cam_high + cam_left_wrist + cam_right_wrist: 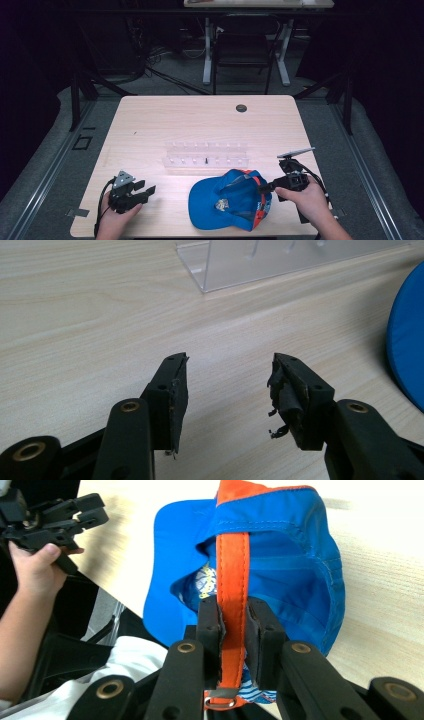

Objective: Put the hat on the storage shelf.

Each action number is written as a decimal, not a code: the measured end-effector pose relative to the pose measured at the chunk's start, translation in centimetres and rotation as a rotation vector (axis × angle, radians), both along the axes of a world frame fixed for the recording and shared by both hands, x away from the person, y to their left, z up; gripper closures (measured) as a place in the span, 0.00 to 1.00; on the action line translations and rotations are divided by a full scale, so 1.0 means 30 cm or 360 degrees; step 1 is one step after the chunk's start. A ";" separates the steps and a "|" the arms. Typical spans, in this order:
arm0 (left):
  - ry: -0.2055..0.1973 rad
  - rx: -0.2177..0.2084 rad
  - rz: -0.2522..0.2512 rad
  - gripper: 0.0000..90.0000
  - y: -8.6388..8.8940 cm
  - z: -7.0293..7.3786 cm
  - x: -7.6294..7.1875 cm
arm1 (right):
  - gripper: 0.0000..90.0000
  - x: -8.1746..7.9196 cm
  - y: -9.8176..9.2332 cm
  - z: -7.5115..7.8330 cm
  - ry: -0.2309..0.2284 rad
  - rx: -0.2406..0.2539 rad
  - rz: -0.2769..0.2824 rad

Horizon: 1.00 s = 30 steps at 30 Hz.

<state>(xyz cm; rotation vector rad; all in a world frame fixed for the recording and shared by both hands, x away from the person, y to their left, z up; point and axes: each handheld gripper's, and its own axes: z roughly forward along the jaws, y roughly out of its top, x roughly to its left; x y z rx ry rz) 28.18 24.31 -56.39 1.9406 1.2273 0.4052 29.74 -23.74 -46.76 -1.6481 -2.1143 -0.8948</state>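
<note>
A blue cap (227, 200) with an orange back strap (260, 200) lies at the table's front middle, its brim toward the left. My right gripper (262, 189) holds it from the right. In the right gripper view the jaws are shut on the orange strap (233, 575) of the cap (295, 555), right gripper (234, 625), with the strap's metal ring below the pads. My left gripper (147, 192) rests at the front left of the table, open. Its pads (177, 390) stand apart over bare wood, left gripper (229, 390), and the blue brim (407, 350) shows at the right edge.
A clear plastic rack (206, 155) with a small black pin stands across the table's middle, behind the cap, and shows as the clear rack (250, 262) ahead of the left jaws. A dark grommet hole (241, 108) sits near the far edge. A chair and desk legs stand beyond the table.
</note>
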 end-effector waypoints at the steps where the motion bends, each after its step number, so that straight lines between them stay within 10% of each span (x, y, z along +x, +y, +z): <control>1: 0.0002 -0.0003 0.0003 0.55 0.000 0.000 0.000 | 0.87 0.002 0.000 0.008 0.0005 0.0005 0.0001; 22: 0.0004 -0.0001 0.0003 0.55 -0.002 -0.001 -0.001 | 0.87 0.043 -0.008 0.192 0.0067 -0.0008 -0.0036; 30: 0.0005 0.0002 0.0002 0.55 -0.003 0.003 -0.002 | 0.87 0.061 -0.019 0.244 0.0073 0.0117 -0.0027</control>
